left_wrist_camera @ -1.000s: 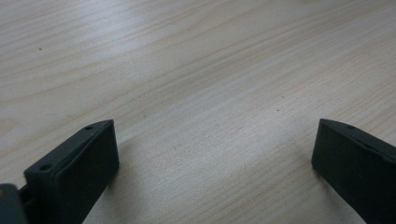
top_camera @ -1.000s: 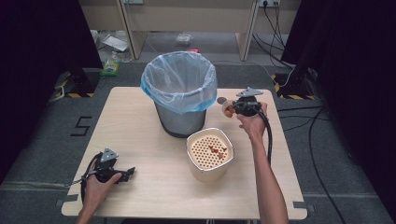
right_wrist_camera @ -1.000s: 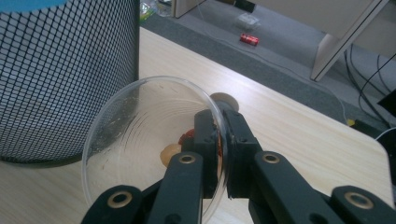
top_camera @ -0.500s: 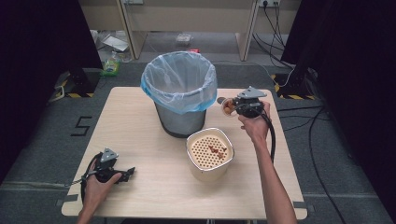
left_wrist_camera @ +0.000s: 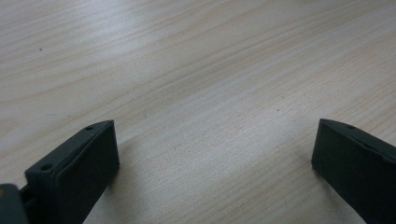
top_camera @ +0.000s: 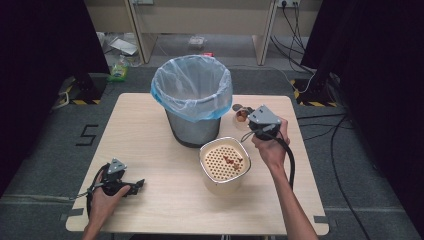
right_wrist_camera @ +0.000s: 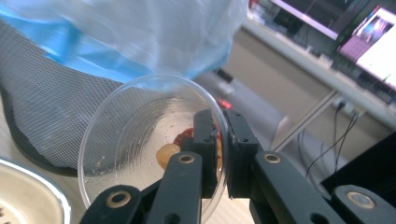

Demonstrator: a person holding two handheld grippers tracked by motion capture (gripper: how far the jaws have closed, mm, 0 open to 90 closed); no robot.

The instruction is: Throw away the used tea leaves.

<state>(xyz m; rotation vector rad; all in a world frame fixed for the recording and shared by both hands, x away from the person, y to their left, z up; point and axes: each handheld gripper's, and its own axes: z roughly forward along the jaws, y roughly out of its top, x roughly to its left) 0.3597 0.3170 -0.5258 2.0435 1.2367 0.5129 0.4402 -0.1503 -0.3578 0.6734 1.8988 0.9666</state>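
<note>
Jaws of the right gripper (right_wrist_camera: 219,154) are clenching the rim of a clear plastic cup (right_wrist_camera: 140,140), one jaw inside and one outside, with a few food scraps (right_wrist_camera: 170,151) lying at its bottom. Compared with a second ago, the right hand is carrying the cup a little higher and farther along the side of the trash bin (top_camera: 192,100), away from the strainer bowl (top_camera: 225,162) on the bench (top_camera: 145,145). That suggests the cup is heading for the bin's bag-lined mouth to be emptied or dropped, though it is not yet over the opening. Meanwhile the left gripper (top_camera: 139,184) is resting at the bench's near left corner, its jaws released and grasping nothing.
</note>
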